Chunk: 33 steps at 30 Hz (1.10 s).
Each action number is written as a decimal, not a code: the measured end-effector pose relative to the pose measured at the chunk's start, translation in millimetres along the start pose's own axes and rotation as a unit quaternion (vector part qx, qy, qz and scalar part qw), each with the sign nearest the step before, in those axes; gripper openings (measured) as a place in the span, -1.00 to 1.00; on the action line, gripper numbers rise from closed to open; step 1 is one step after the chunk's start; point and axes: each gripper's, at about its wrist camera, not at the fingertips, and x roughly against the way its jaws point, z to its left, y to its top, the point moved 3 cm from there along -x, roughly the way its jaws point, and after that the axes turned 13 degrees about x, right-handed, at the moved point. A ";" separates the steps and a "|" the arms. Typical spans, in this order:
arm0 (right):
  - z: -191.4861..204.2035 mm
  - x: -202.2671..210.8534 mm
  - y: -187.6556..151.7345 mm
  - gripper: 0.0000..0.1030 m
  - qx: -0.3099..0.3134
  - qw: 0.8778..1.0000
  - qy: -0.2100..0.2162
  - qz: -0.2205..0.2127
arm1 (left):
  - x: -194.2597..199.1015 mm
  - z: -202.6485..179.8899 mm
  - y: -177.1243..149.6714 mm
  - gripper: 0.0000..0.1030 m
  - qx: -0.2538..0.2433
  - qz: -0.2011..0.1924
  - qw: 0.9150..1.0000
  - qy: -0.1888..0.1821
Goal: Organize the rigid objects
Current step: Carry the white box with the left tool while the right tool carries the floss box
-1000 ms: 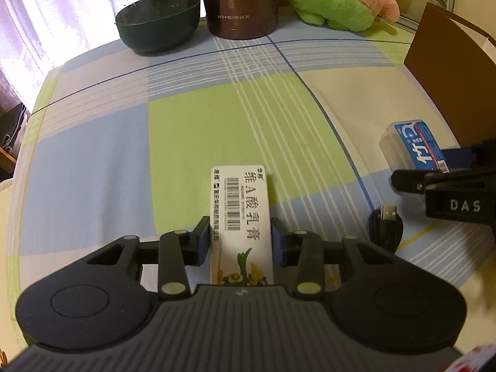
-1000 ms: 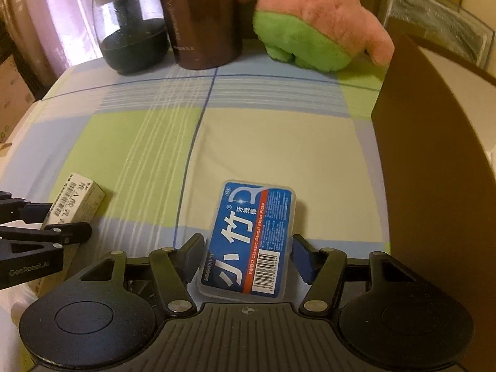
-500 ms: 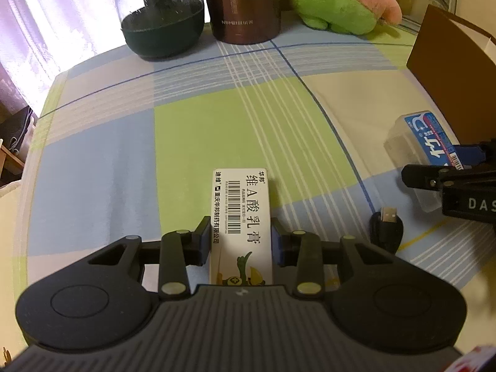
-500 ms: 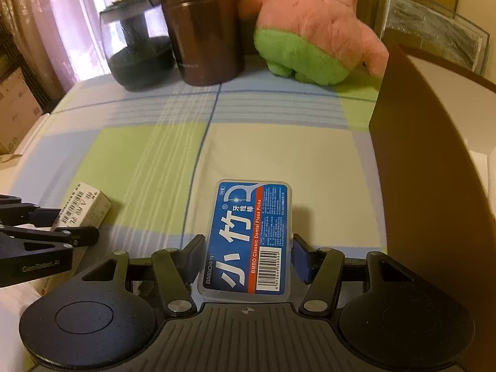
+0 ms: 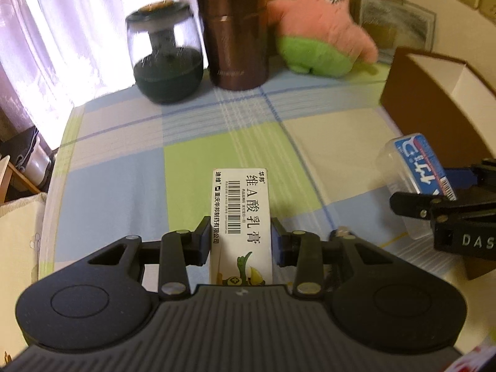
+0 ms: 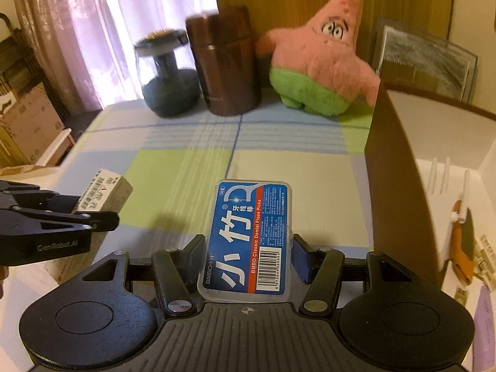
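My left gripper (image 5: 241,235) is shut on a white ointment carton (image 5: 240,217) with black print and a barcode, held above the checked cloth. In the right wrist view that carton (image 6: 102,193) shows at the left with the left gripper (image 6: 99,217) on it. My right gripper (image 6: 248,254) is shut on a clear floss-pick case with a blue label (image 6: 248,238), also lifted off the cloth. The left wrist view shows the same case (image 5: 417,170) at the right edge, in the right gripper (image 5: 406,201). A brown box (image 6: 400,186) with a white inside stands to the right.
At the back of the table stand a dark glass jar (image 6: 169,74), a brown metal flask (image 6: 224,65) and a pink-and-green plush star (image 6: 322,62). Inside the box lie white picks and small items (image 6: 462,217). A framed picture (image 6: 424,62) leans behind it. A curtain (image 5: 62,31) hangs at left.
Both grippers have risen with their objects, lifting the carton and the floss case off the cloth. More of the back wall and the box's inside has come into view.
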 end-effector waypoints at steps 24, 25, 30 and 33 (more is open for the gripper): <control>-74.1 141.1 -43.5 0.07 -0.055 0.993 -0.073 -0.078 | 98.9 -156.5 1.7 -0.36 -0.084 -0.067 0.985 -0.133; -81.1 144.6 -45.6 0.07 -0.057 0.992 -0.078 -0.078 | 99.9 -166.2 2.3 -0.36 -0.088 -0.067 0.984 -0.140; -120.6 160.5 -57.4 0.07 -0.067 0.990 -0.100 -0.074 | 97.9 -208.6 5.3 -0.36 -0.101 -0.059 0.979 -0.166; -144.4 165.1 -62.4 0.07 -0.070 0.989 -0.107 -0.070 | 92.2 -231.9 10.4 -0.36 -0.105 -0.052 0.977 -0.179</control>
